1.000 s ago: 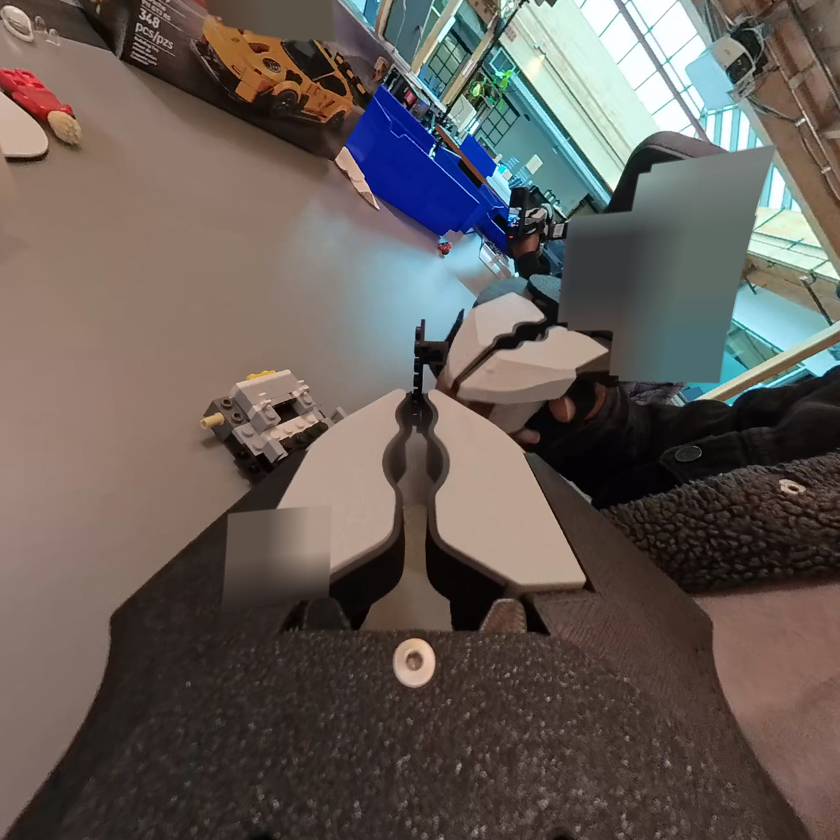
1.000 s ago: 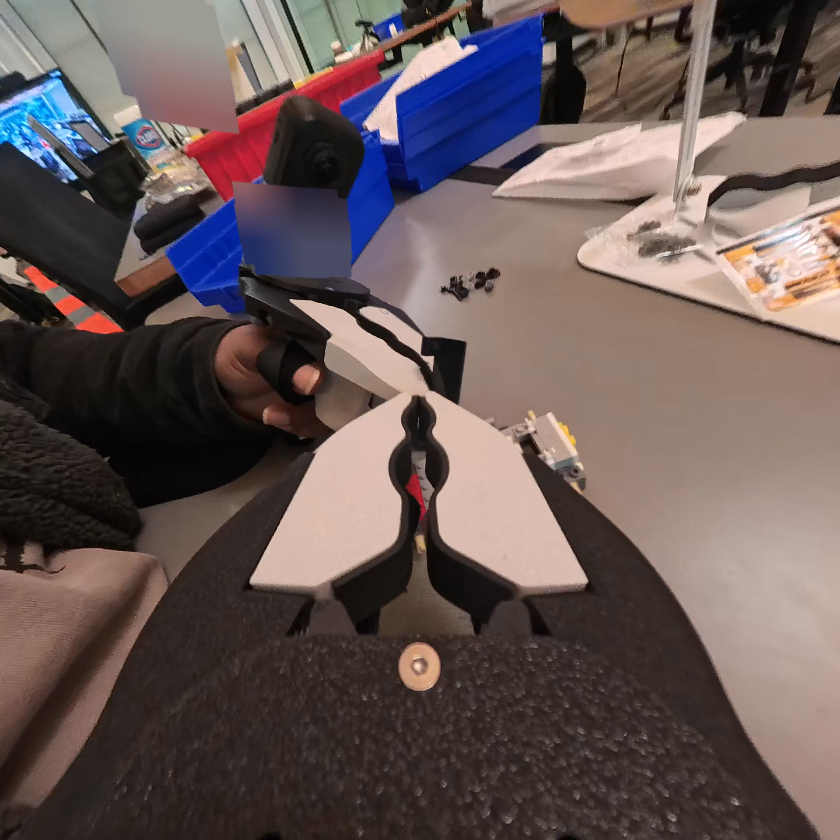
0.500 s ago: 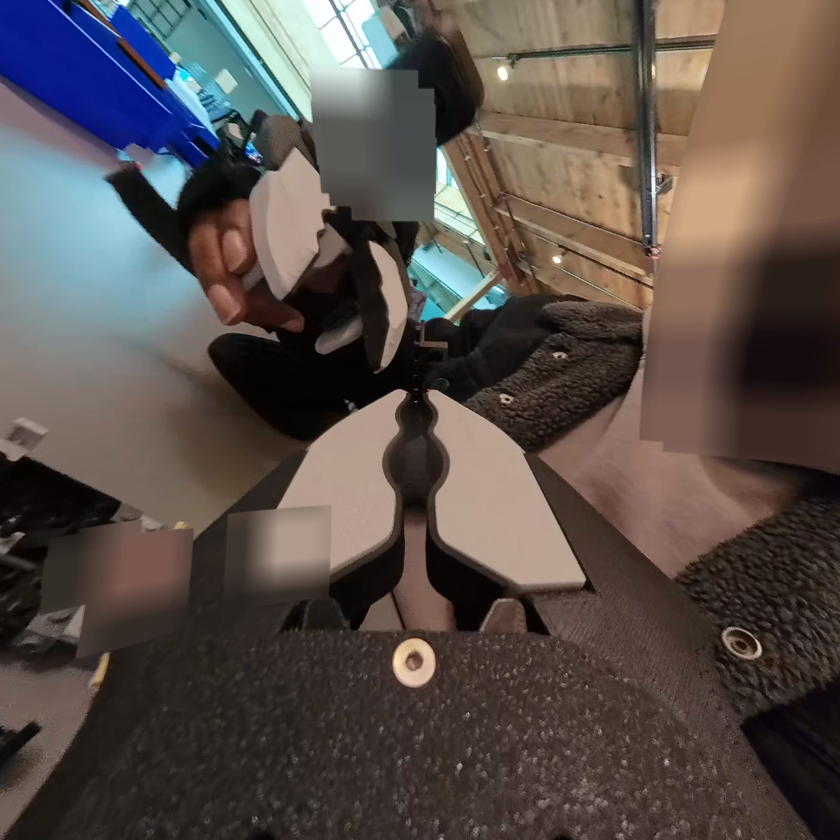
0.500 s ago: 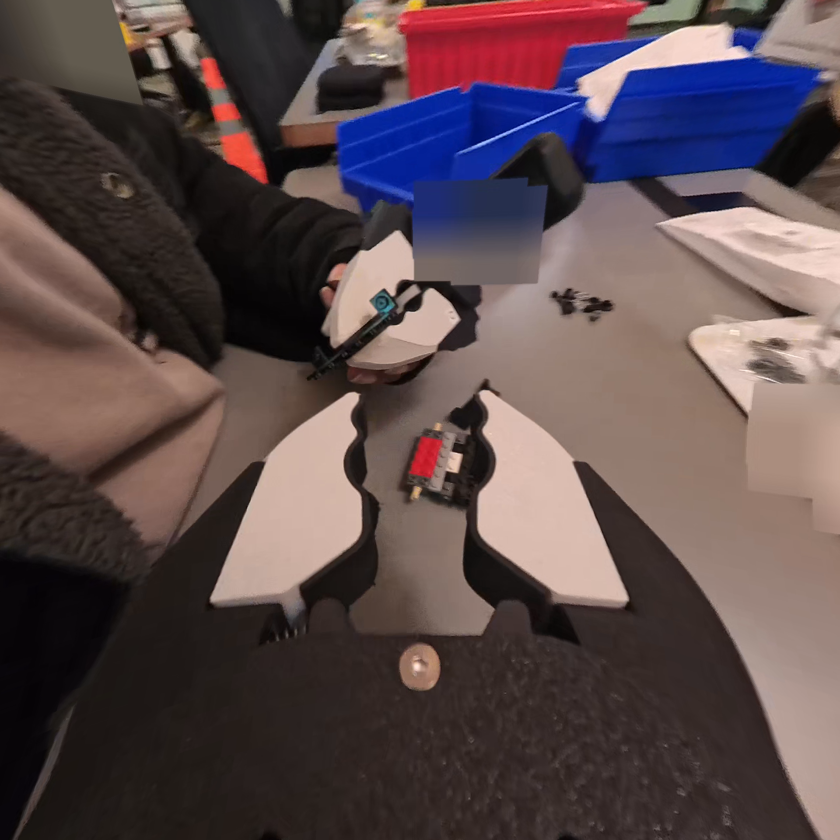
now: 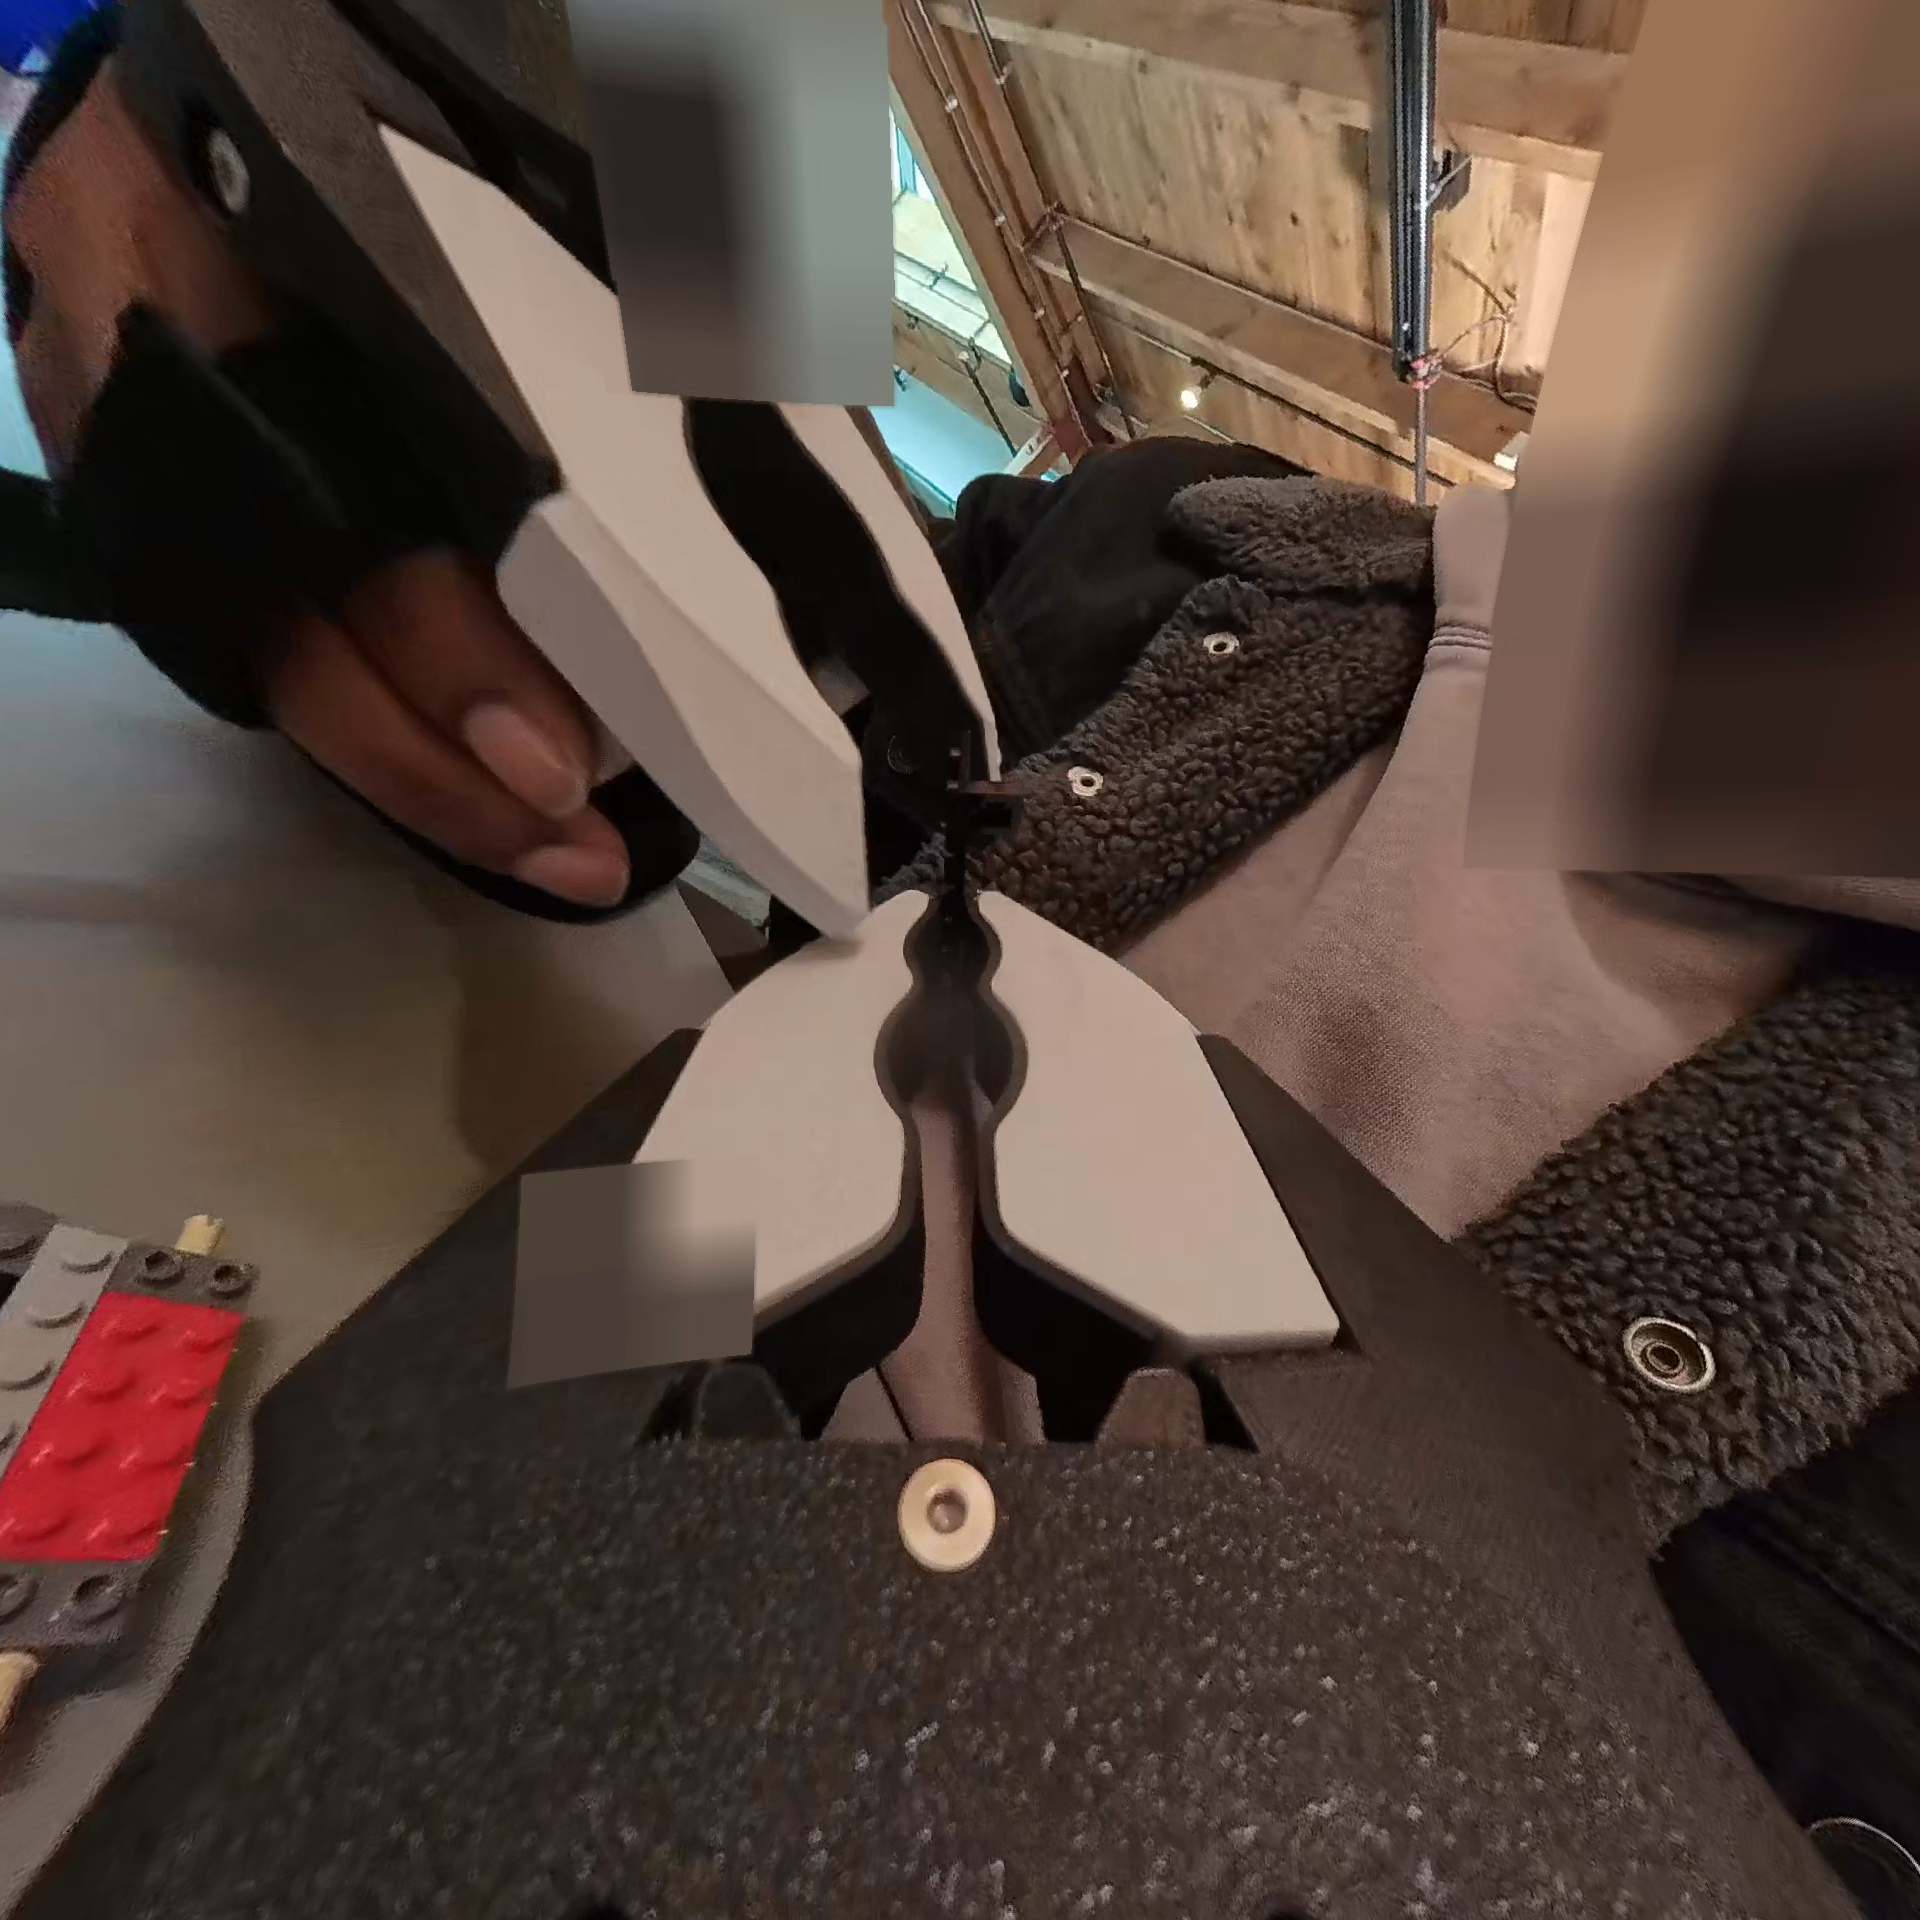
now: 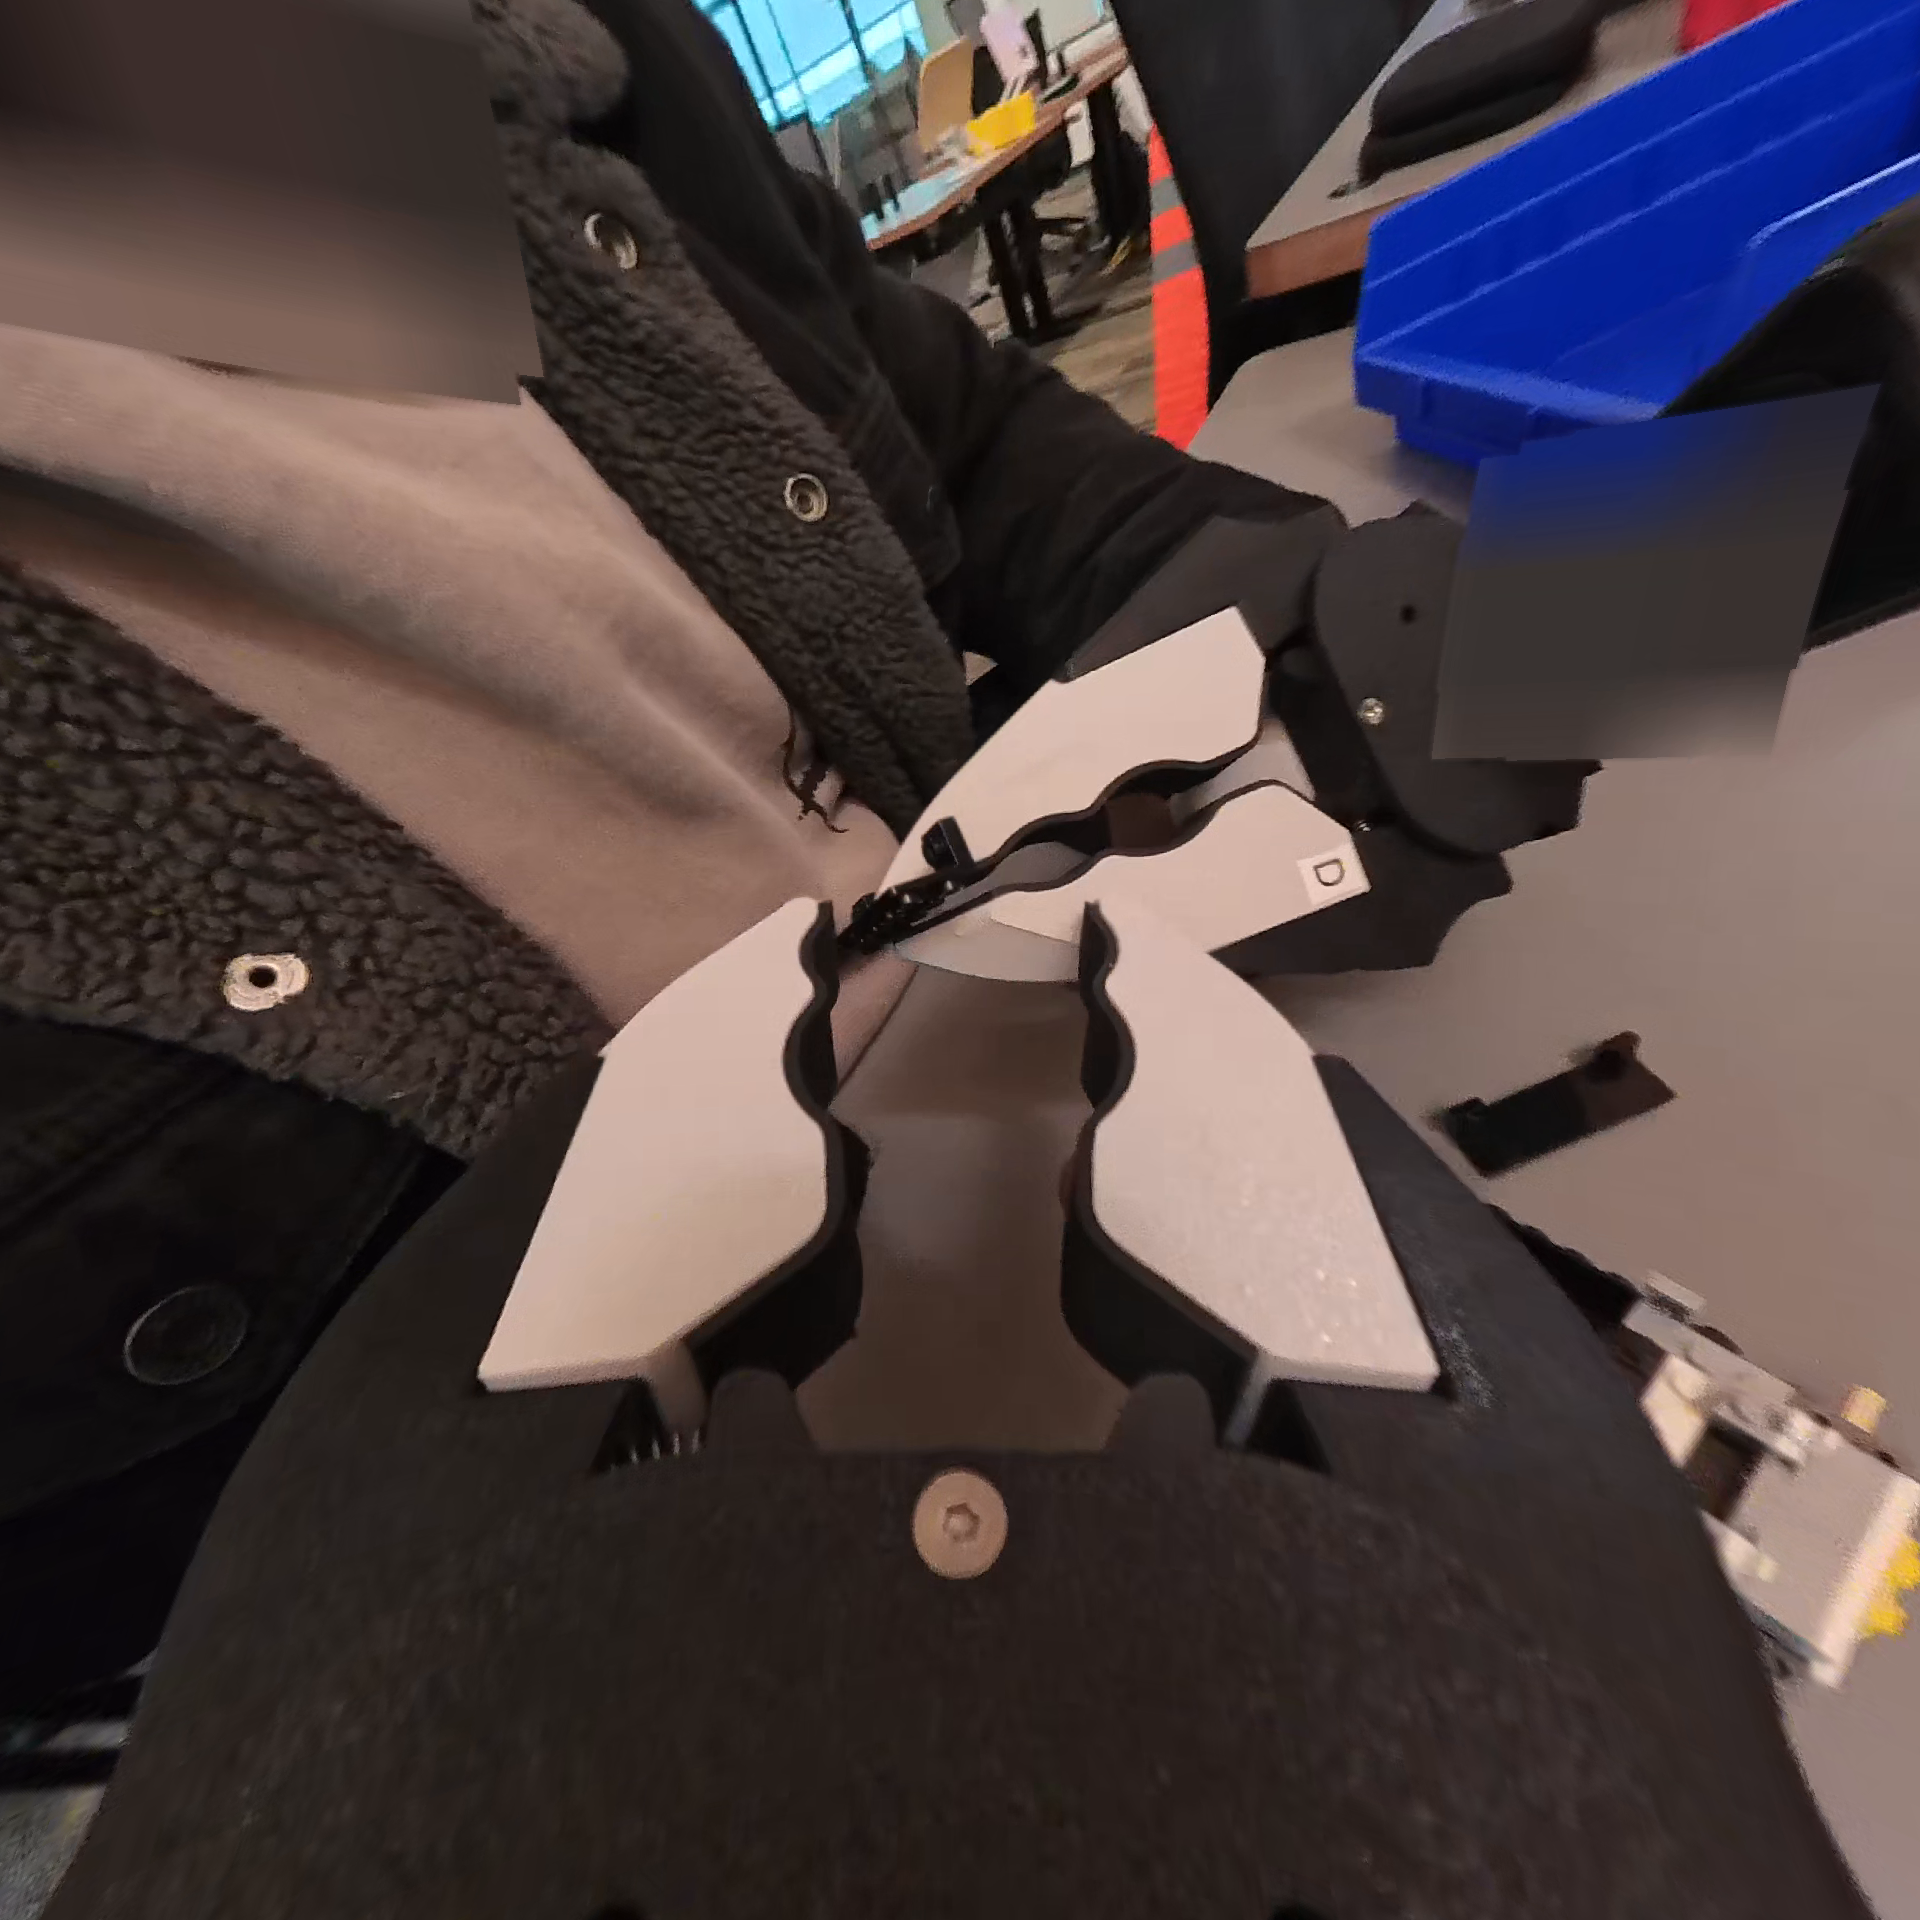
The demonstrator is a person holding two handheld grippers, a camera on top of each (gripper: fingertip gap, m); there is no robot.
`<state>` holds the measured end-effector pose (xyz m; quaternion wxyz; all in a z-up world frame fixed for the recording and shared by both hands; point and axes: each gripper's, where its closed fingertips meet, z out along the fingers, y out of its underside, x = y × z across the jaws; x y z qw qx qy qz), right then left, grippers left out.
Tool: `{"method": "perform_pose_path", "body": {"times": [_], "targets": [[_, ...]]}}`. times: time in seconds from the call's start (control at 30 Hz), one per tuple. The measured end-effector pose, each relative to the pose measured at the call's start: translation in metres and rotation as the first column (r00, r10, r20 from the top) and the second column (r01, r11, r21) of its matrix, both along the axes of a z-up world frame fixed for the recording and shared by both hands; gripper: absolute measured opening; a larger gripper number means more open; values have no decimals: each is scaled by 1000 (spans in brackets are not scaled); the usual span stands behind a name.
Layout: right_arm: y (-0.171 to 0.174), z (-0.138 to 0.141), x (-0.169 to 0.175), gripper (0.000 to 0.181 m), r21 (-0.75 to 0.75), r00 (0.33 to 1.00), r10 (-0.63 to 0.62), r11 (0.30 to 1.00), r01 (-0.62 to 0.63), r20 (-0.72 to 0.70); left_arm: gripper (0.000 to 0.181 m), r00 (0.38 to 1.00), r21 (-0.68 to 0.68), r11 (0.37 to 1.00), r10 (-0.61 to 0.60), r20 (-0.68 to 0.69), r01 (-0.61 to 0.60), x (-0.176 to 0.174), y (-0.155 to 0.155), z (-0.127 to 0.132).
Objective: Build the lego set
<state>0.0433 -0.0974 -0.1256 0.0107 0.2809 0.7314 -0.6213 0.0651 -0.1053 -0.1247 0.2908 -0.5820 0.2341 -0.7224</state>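
Black piece pinched in left hand-held gripper; right hand-held gripper gapes wide, empty.

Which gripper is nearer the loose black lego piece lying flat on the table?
Right. The open right gripper is just beside the black lego piece; the left gripper, shut on a thin black part, is beyond it.
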Motion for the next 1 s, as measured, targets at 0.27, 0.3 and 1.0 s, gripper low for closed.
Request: {"method": "perform_pose_path", "body": {"times": [0.27, 0.3, 1.0], "targets": [[-9, 5, 4, 21, -43, 998, 58, 997, -57, 4, 2, 1000, 13, 1000, -21, -22, 21, 3, -5, -1], [-9, 5, 5, 20, -49, 998, 60, 997, -60, 5, 3, 1000, 13, 1000, -21, -21, 22, 3, -5, -1], [26, 16, -7, 41, -127, 989, -142, 983, 136, -39, 3, 997, 30, 997, 75, 7, -75, -14, 6, 4]]}}
